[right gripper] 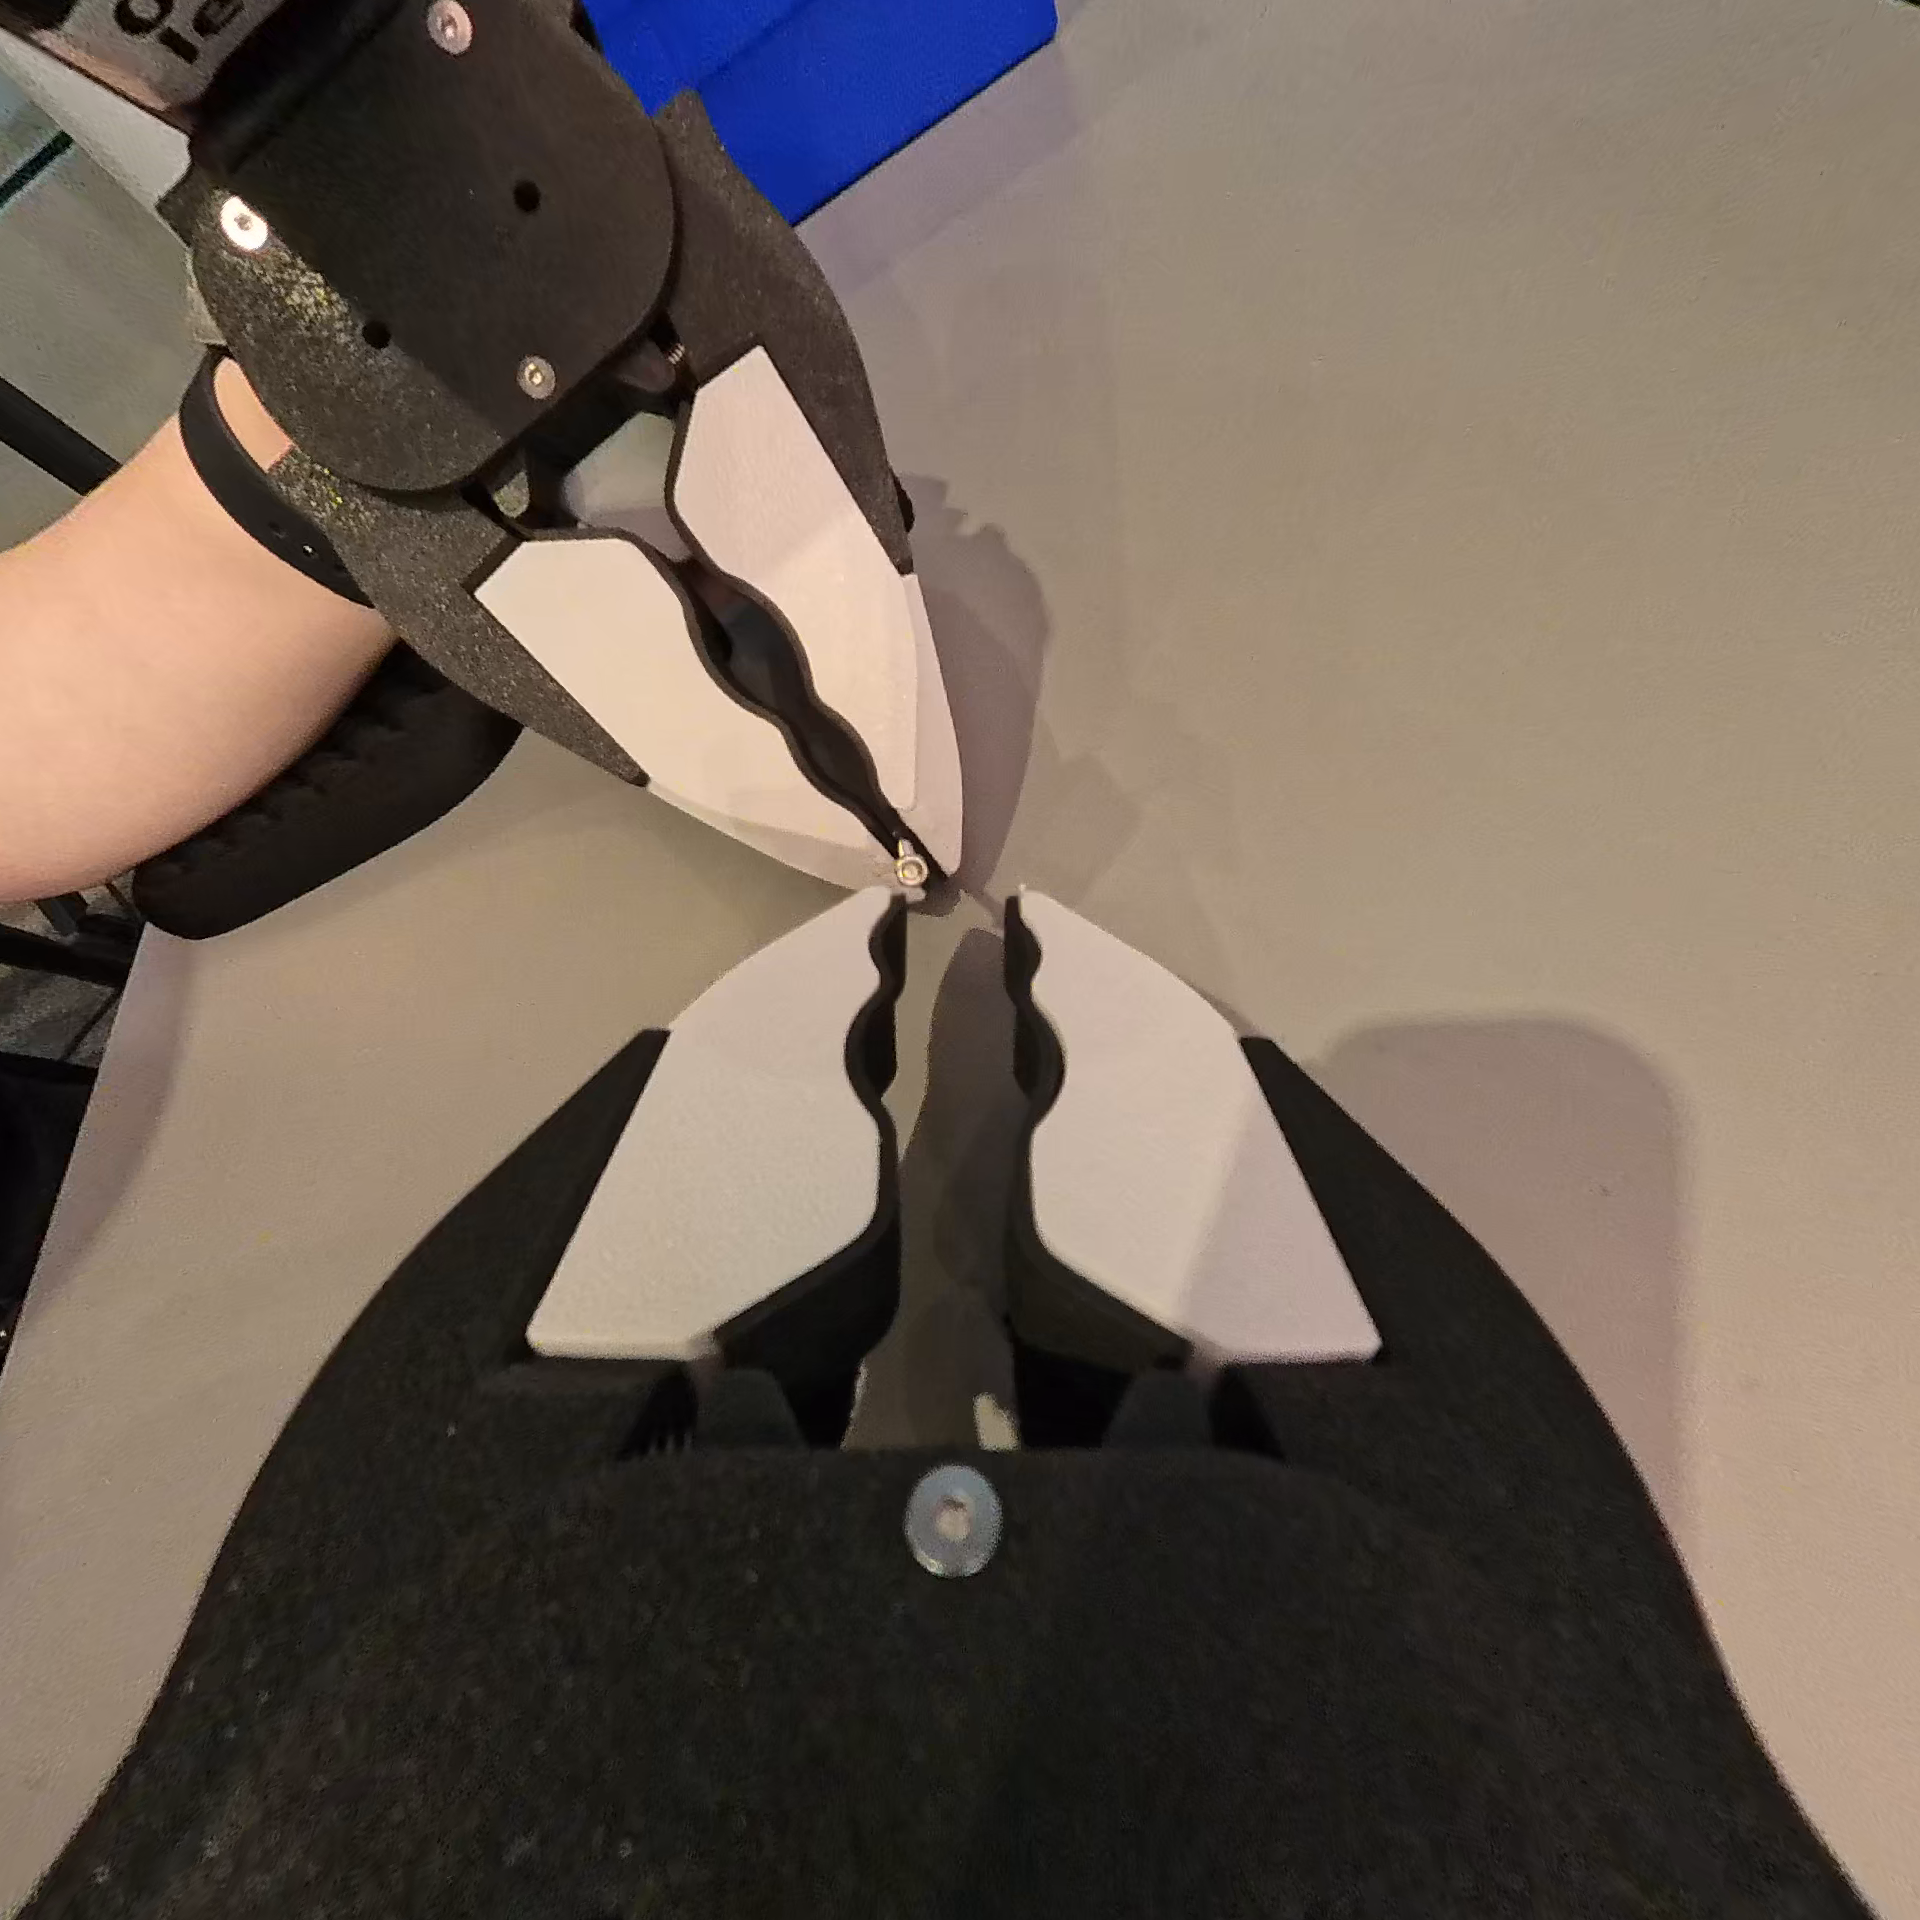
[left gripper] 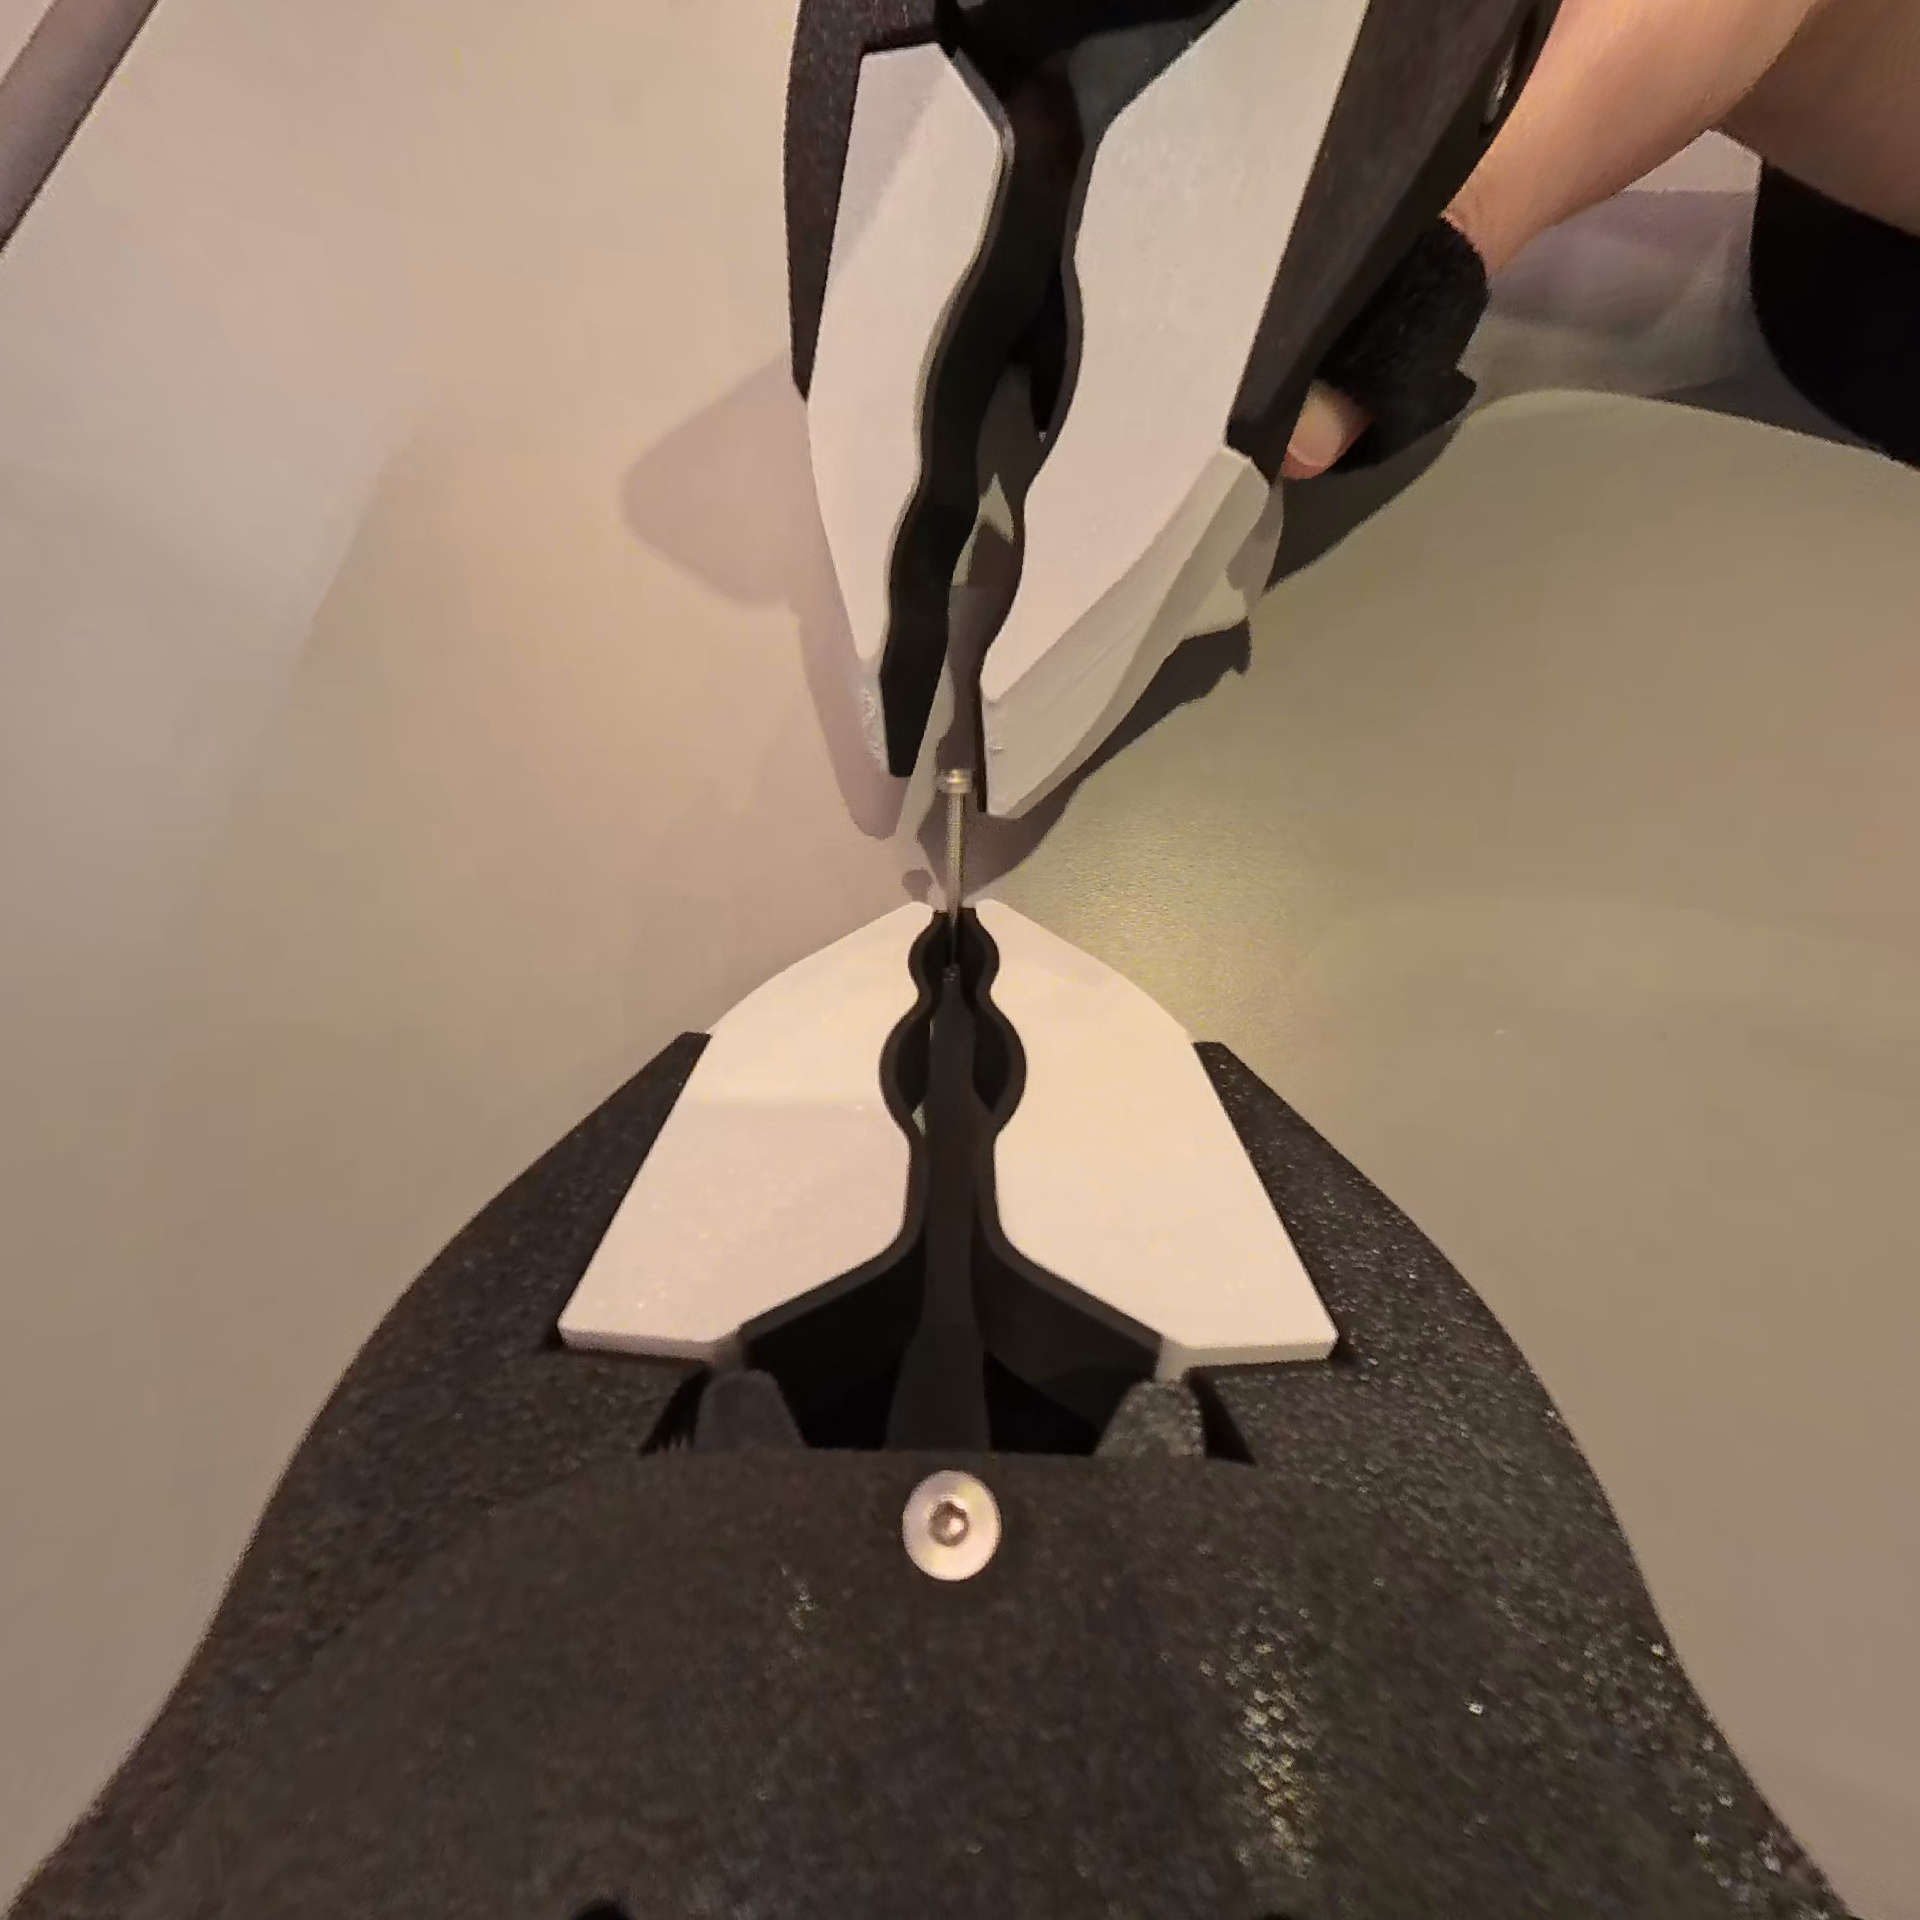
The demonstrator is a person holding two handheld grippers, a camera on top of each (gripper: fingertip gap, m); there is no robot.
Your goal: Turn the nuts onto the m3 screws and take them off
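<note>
Left wrist view: your left gripper (left gripper: 954,914) is closed on the thin shaft of the m3 screw (left gripper: 957,831), pinched right at the tips. The screw points away from the camera, head (left gripper: 957,777) at the far end, just beside the tips of the right gripper (left gripper: 951,774), which comes from above w/ its jaws a little apart. I cannot tell if a nut is on the thread; none shows.

Right wrist view: your right gripper (right gripper: 956,904) is open w/ nothing between the fingers, its left fingertip almost touching the screw (right gripper: 911,865) that the left gripper (right gripper: 920,868) holds. Keep the left grip firm & steady. Center the right jaws around the screw end before closing; at present it sits off to the left, approx. at one fingertip. Work above the table (right gripper: 1455,623), so a dropped part is easy to find.
</note>
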